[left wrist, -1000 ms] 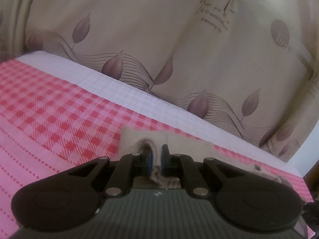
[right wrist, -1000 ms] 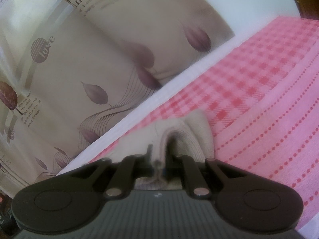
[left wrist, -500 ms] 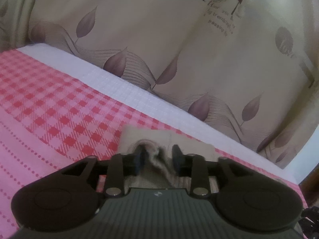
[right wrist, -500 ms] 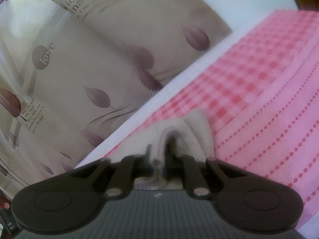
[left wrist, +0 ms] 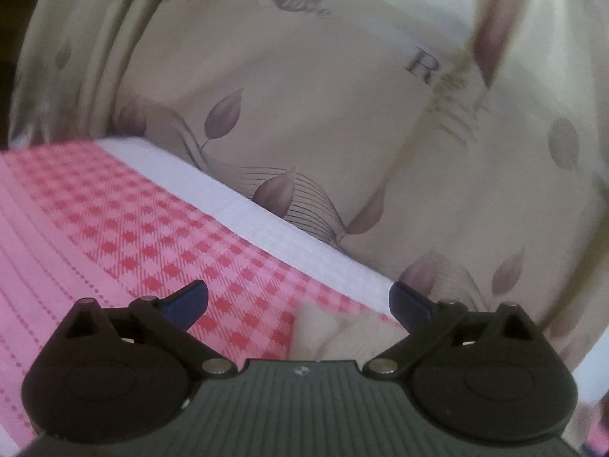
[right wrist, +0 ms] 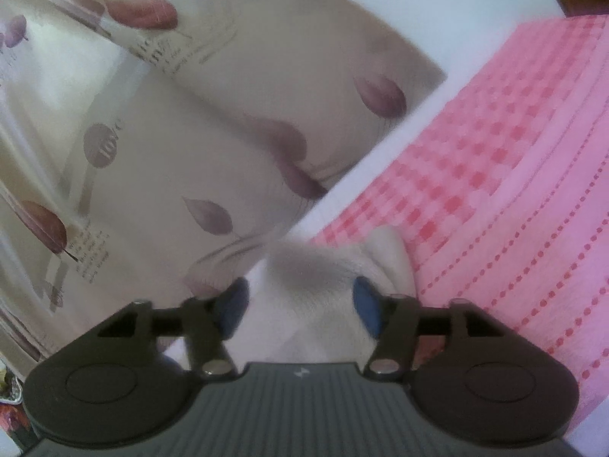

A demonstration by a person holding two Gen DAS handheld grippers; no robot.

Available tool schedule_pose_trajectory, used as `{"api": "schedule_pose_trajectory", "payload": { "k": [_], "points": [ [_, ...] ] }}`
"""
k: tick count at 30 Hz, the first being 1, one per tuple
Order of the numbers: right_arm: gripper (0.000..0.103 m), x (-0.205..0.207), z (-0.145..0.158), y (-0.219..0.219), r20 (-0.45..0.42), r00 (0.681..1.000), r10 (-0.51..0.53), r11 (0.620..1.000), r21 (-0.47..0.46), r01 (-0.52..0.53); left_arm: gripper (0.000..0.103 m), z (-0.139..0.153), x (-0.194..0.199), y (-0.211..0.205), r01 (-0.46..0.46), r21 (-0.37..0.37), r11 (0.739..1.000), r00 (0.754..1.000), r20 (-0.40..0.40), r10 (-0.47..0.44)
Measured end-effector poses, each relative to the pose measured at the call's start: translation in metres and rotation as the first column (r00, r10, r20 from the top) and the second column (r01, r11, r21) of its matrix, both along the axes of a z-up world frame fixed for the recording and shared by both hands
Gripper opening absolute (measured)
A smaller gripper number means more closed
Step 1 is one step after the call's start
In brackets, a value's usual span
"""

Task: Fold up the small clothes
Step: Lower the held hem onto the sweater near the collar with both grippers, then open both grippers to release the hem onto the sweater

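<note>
A small cream garment [left wrist: 335, 333] lies bunched on the pink checked sheet [left wrist: 114, 236], close to the bed's far edge. In the left wrist view my left gripper [left wrist: 298, 302] has its jaws opening wide. Its blue pads [left wrist: 188, 301] stand well apart and clear of the cloth, which lies low between and behind them. In the right wrist view the same garment [right wrist: 388, 255] bulges up between the jaws of my right gripper [right wrist: 300, 308]. Those jaws are opening too, and the blue pads [right wrist: 365, 310] sit beside the fabric without pinching it.
A beige curtain with purple leaves [left wrist: 342, 133] hangs right behind the bed. A white strip of mattress edge [left wrist: 274, 228] runs between sheet and curtain. Dotted pink sheet [right wrist: 533, 266] stretches away to the right, and a pale wall [right wrist: 437, 11] shows at the top.
Both grippers were shut on the cream garment and have now spread their jaws and let it go. The cloth has slumped onto the sheet. The left gripper's view has swung sideways.
</note>
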State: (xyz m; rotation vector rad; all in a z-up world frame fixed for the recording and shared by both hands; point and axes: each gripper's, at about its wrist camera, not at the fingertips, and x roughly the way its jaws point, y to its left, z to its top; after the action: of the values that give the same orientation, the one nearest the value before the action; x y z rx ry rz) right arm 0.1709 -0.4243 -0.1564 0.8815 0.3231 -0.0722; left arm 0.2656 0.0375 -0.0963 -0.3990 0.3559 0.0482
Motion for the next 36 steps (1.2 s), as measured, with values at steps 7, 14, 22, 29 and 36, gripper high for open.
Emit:
{"api": "schedule_pose_trajectory", "payload": {
  "k": [7,14,22,29,36],
  "points": [
    [0.062,-0.001,0.008,0.012,-0.001,1.0,-0.001,0.994,-0.106,0.001,0.103,-0.009,-0.021,-0.006,0.015,0.044,0.999,1.0,0.018,-0.016],
    [0.064,-0.008,0.018,0.022,-0.015,1.0,-0.004,0.988,-0.151,0.001,0.102,-0.026,-0.023,0.024,-0.059,-0.141,0.988,0.997,-0.055,0.052],
    [0.065,-0.016,0.028,0.067,-0.207,0.97,0.123,0.879,-0.432,-0.204,0.102,-0.024,-0.02,0.024,-0.007,-0.074,0.997,0.99,-0.139,-0.004],
    [0.067,-0.04,0.025,0.094,-0.299,0.935,0.191,0.754,-0.566,-0.335,0.101,-0.023,-0.05,0.041,0.046,0.025,0.999,0.982,-0.185,-0.041],
    [0.074,-0.042,0.025,0.107,-0.32,0.931,0.177,0.718,-0.605,-0.345,0.091,-0.023,-0.063,0.047,0.166,0.068,0.984,0.968,-0.203,-0.149]
  ]
}}
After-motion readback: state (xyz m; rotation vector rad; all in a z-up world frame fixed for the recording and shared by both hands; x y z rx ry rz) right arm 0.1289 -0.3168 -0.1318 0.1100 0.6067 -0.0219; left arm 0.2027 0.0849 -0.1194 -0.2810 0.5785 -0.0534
